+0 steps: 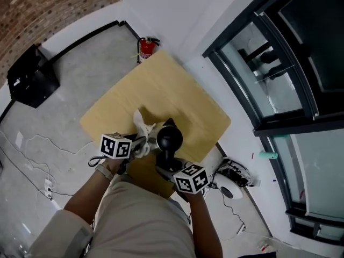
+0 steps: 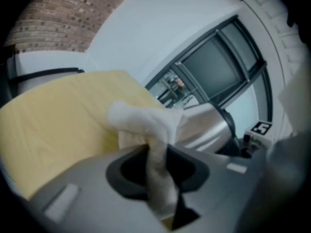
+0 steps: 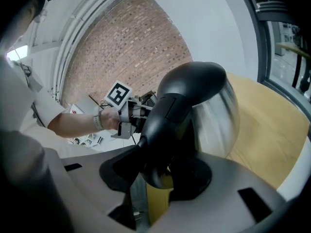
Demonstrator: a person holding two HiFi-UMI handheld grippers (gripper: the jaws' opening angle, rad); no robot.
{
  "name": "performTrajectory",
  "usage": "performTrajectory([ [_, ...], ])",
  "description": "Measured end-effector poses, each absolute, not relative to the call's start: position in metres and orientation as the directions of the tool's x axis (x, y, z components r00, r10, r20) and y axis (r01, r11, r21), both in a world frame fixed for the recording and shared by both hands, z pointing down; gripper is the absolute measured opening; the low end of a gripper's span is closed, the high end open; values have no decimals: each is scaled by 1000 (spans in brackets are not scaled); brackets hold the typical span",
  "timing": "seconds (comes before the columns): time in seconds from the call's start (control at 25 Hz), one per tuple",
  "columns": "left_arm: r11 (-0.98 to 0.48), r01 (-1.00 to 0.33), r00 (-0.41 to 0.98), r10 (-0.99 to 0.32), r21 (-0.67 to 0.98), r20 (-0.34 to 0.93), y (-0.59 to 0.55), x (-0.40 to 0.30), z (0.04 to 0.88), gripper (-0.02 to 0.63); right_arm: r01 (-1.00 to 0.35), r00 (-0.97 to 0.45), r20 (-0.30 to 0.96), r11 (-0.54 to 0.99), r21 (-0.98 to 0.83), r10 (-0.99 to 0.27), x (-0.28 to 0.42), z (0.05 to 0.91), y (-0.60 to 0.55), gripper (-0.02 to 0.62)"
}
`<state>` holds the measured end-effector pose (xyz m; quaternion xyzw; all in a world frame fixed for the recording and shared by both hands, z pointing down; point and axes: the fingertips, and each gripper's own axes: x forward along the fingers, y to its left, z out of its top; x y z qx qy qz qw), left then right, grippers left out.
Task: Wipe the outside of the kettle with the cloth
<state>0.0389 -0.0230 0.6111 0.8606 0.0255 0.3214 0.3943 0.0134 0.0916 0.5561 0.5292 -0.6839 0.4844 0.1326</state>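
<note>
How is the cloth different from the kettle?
The cloth is white, soft-looking and crumpled; the kettle is shiny silver with a black handle and lid. The cloth is pinched in the left tool, while the kettle is gripped by its handle in the right tool. Both are at the near edge of the wooden table, close together.

Square light-wood table (image 1: 177, 90) on a grey concrete floor (image 1: 80, 58). Red-brown brick wall (image 1: 48, 4) at upper left, white wall (image 1: 177, 9) next to it. Red fire extinguisher (image 1: 146, 48) at the wall's foot, just past the table's far corner. Black box (image 1: 31, 79) on the floor near the brick. Dark-framed glazing (image 1: 279, 63) along the right. Thin cables (image 1: 37, 144) trail over the floor. Light is even.
</note>
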Motion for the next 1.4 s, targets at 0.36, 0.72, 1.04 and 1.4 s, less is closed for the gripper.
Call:
performTrajectory([
  [0.36,-779,350,594,614,519,520,-52,147,536,106,-862,-417,897,377,-339,-146,12,569,131,156],
  [0.72,-747,435,450,664,503,597,-14,123,552,104,-911,-368,900,286,-298,-235,24,564,110,149],
  [1.04,-786,111,650,521,609,554,-44,60,560,104,-977,-38,931,208,40,-362,90,563,100,175],
  [1.4,-695,16,672,539,719,507,16,8,567,106,-982,189,826,-95,163,-531,129,544,133,202],
])
